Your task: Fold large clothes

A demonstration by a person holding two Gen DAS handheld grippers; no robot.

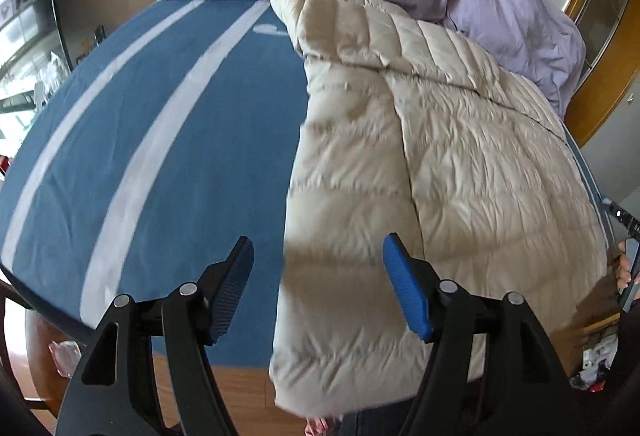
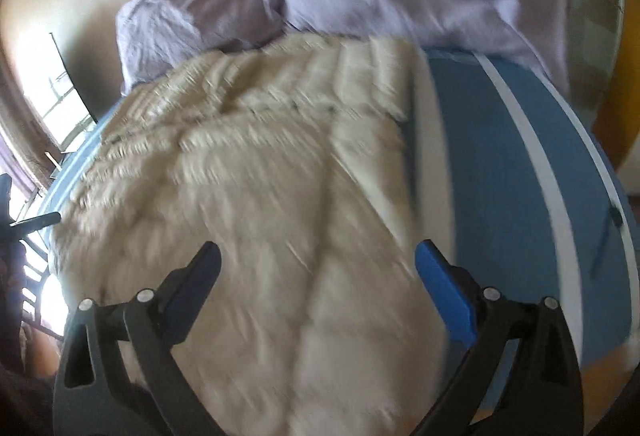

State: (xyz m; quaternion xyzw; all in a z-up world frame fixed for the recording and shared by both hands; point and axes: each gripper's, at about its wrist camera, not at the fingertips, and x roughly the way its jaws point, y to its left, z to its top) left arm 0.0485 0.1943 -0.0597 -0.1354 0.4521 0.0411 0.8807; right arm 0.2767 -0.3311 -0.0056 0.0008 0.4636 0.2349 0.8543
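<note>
Left wrist view: left gripper (image 1: 318,286), jaws apart and empty, hovers at the near left edge of a cream puffer jacket (image 1: 420,156) running lengthwise away across the blue bed (image 1: 140,116).

Right wrist view, blurred: right gripper (image 2: 318,294), also spread and empty, sits over the jacket's near end, probably closer to it.

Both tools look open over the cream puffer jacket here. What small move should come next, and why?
Probably lower the left tool onto the near hem of the cream puffer jacket and close. Both the left and the right tool gape empty, and the jacket lies flat on the blue sheet, overhanging the near edge.
</note>
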